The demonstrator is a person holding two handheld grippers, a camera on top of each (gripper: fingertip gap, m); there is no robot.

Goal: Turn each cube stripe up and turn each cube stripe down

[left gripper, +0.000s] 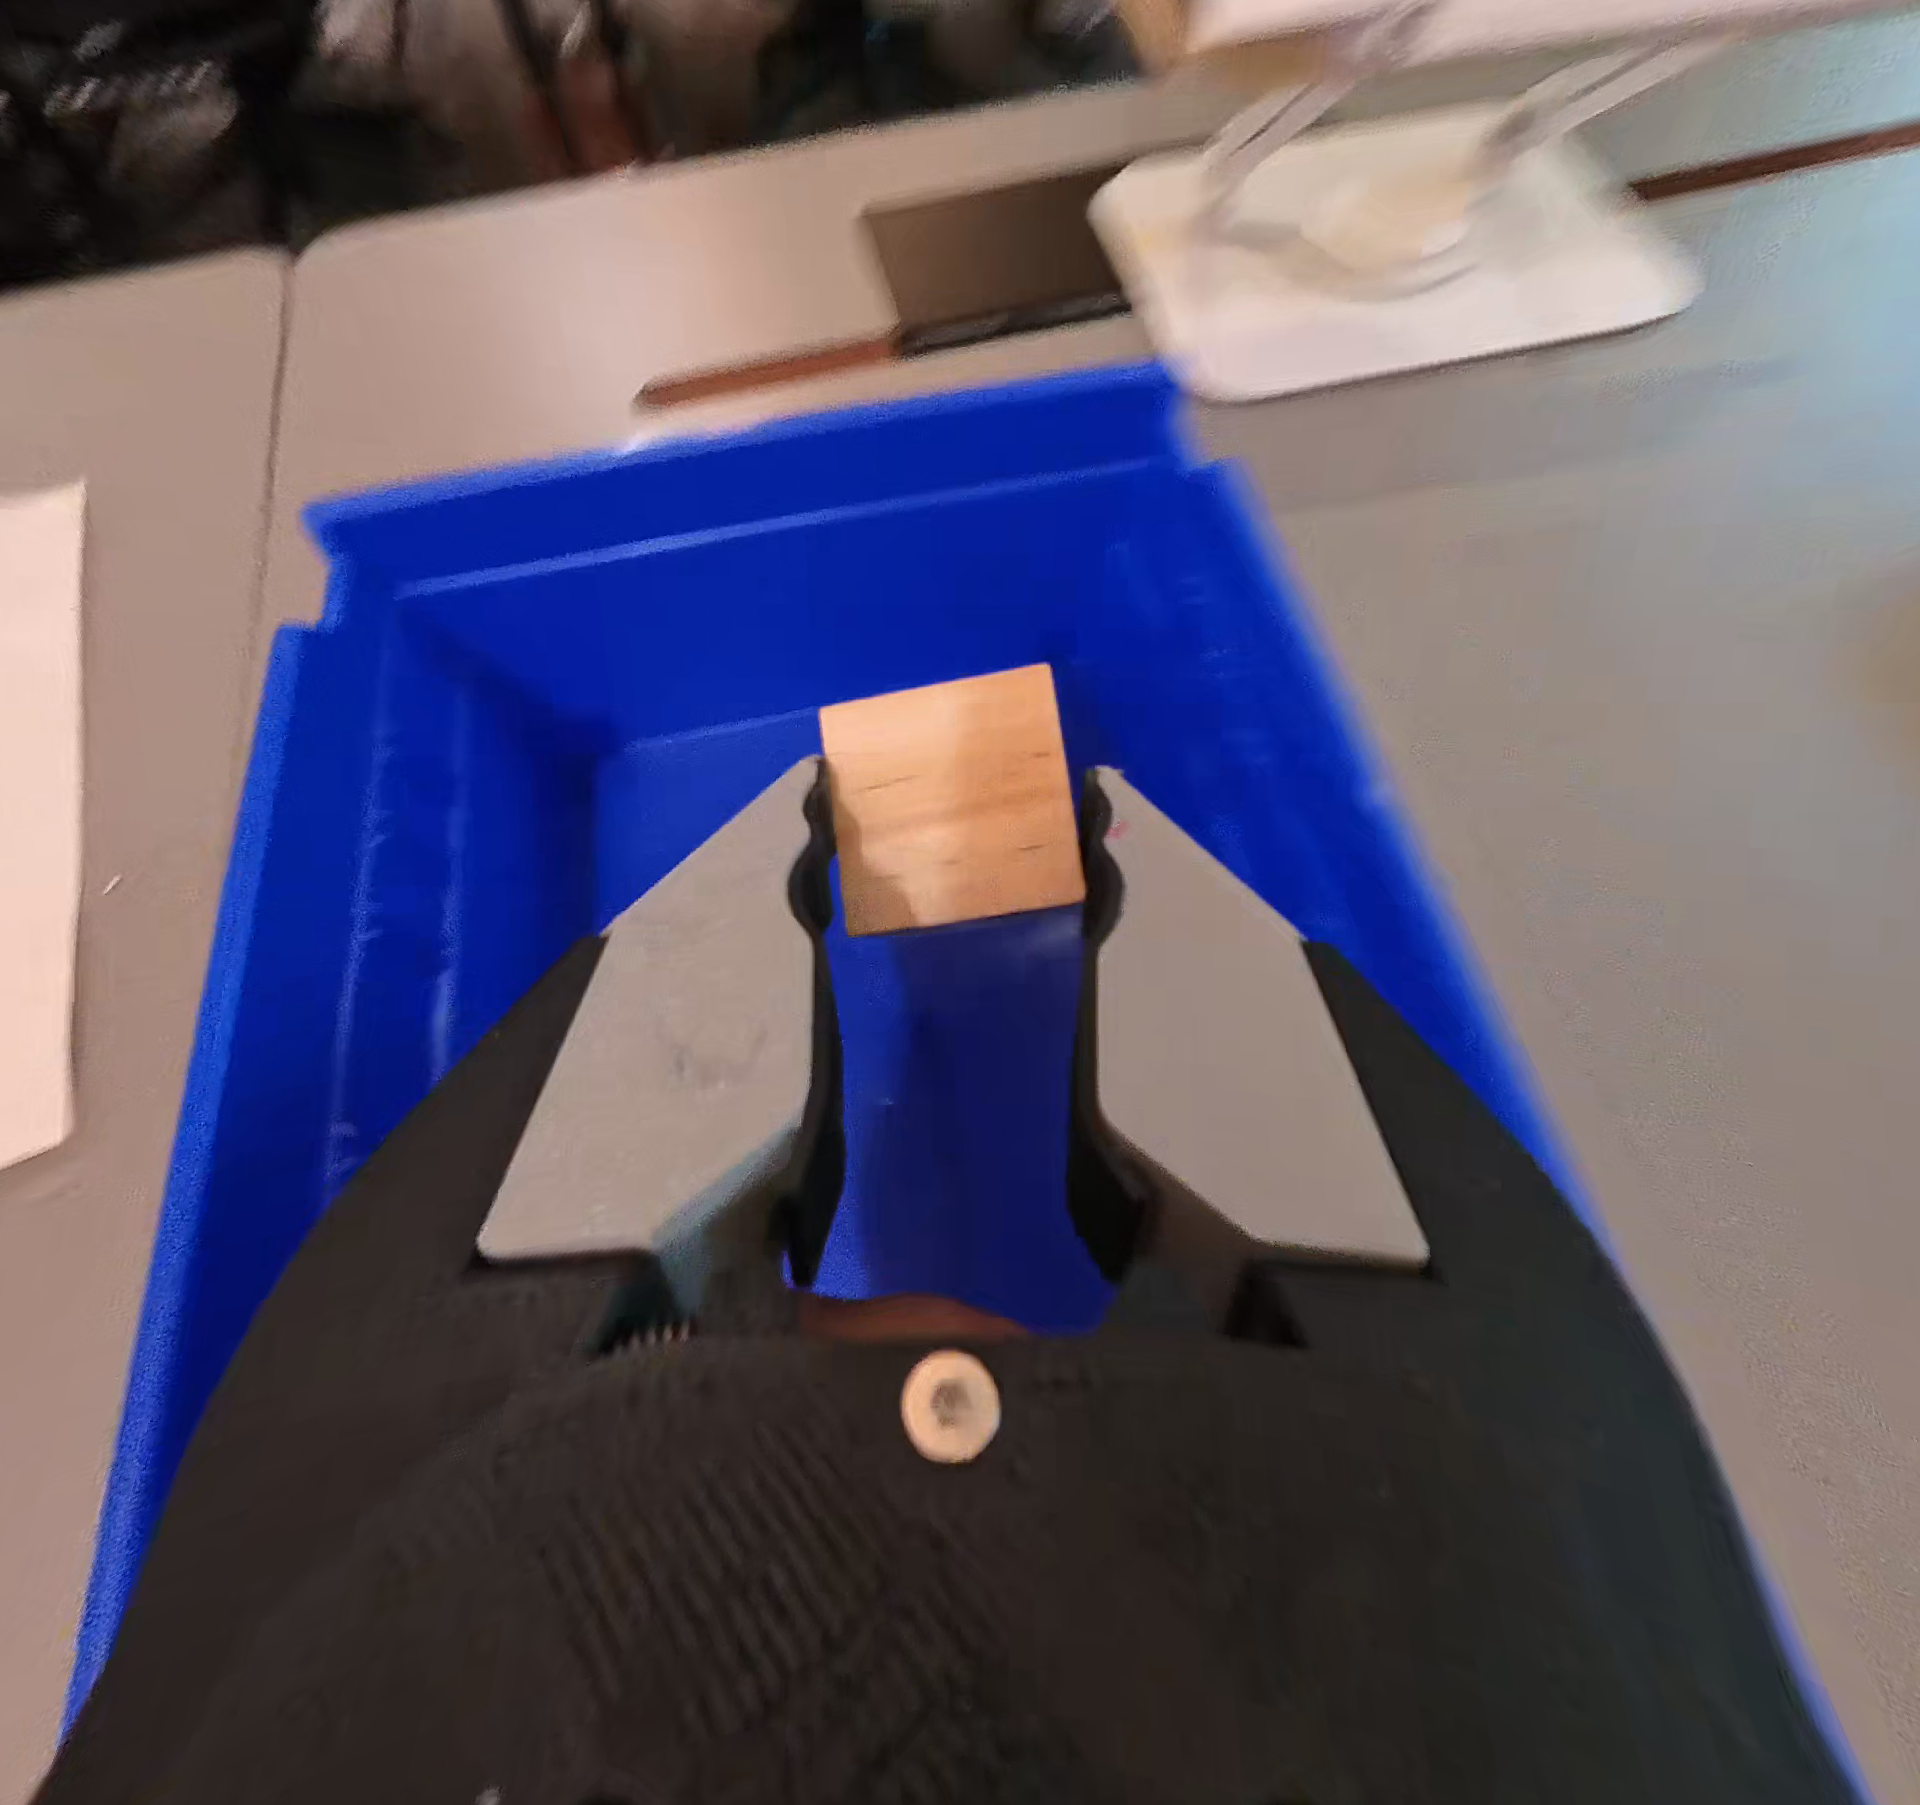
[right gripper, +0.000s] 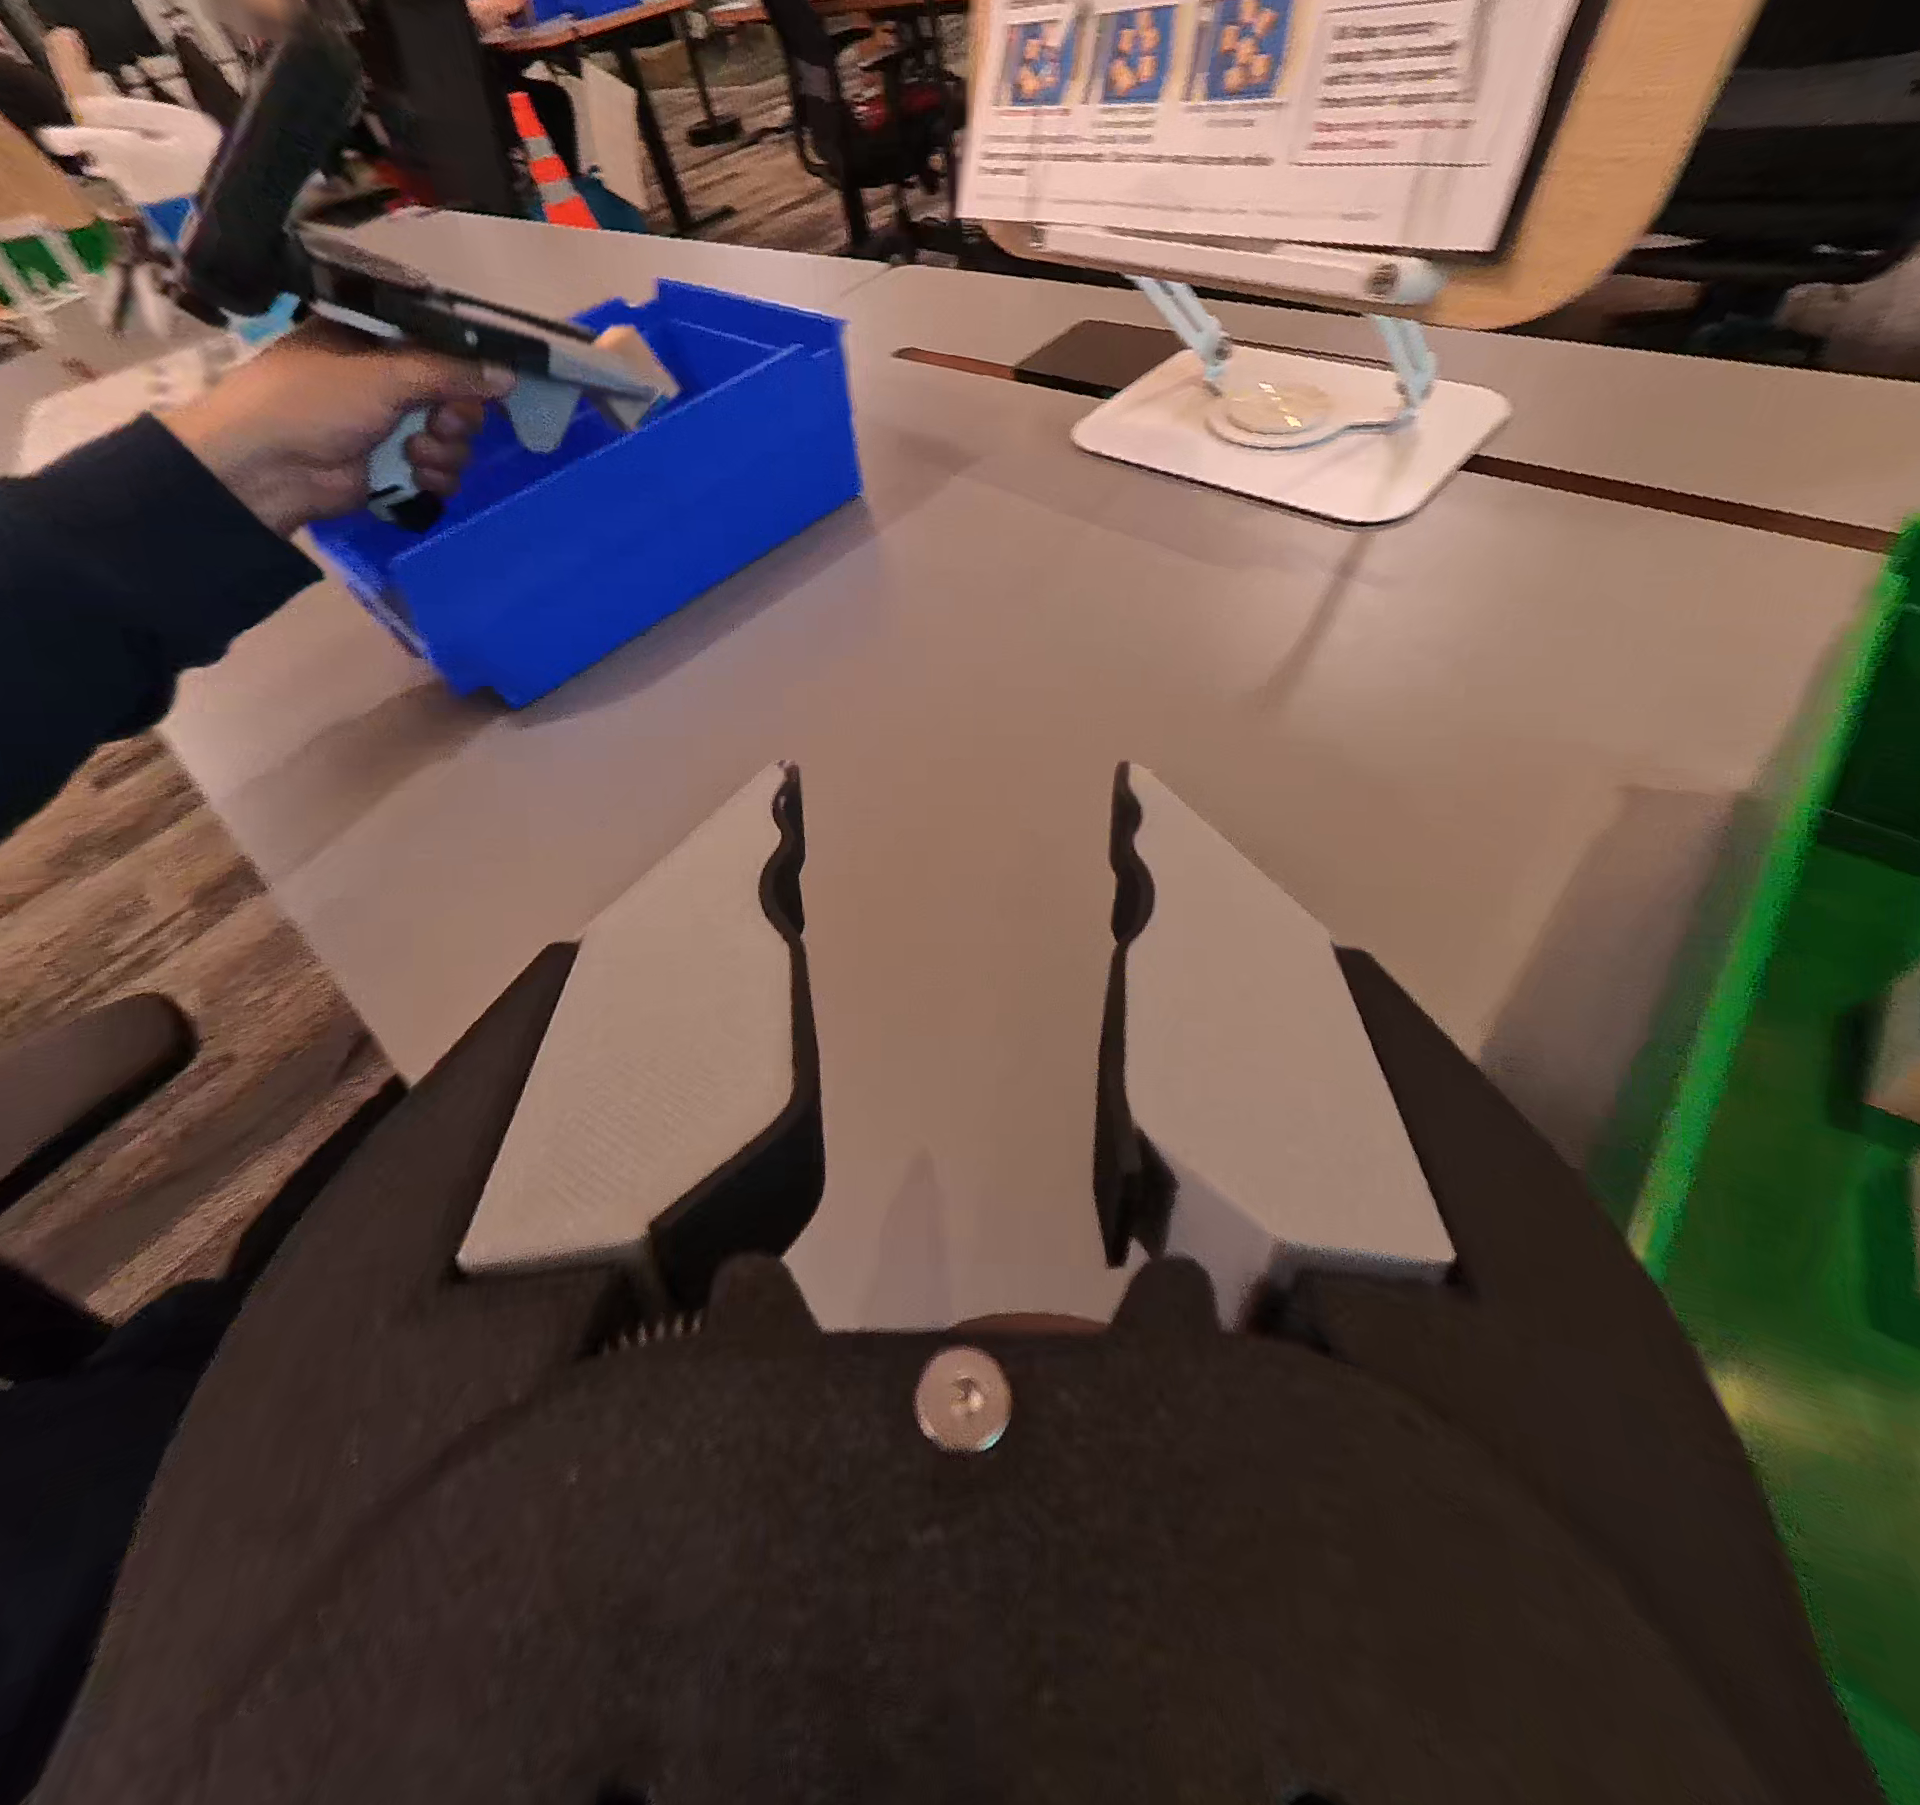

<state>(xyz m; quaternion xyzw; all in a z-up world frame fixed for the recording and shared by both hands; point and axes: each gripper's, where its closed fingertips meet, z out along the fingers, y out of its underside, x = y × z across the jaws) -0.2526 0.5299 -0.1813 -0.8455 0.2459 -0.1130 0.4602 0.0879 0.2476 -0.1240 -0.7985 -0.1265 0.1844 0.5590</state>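
Observation:
A plain wooden cube (left gripper: 951, 805) sits between the fingertips of my left gripper (left gripper: 954, 820), which is shut on it over the inside of a blue bin (left gripper: 727, 633). No stripe shows on the cube's visible face. In the right wrist view the left gripper (right gripper: 634, 384) is held by a hand, its tips dipped into the same blue bin (right gripper: 623, 550) on the grey table's left. My right gripper (right gripper: 956, 820) is open and empty above the bare grey table (right gripper: 1039, 633), well to the right of the bin.
A white stand (right gripper: 1288, 425) holding an instruction board (right gripper: 1278, 51) is at the back of the table. A green bin (right gripper: 1818, 924) is at the right edge. A white sheet (left gripper: 36, 820) lies left of the blue bin. The table's left edge drops to the carpet.

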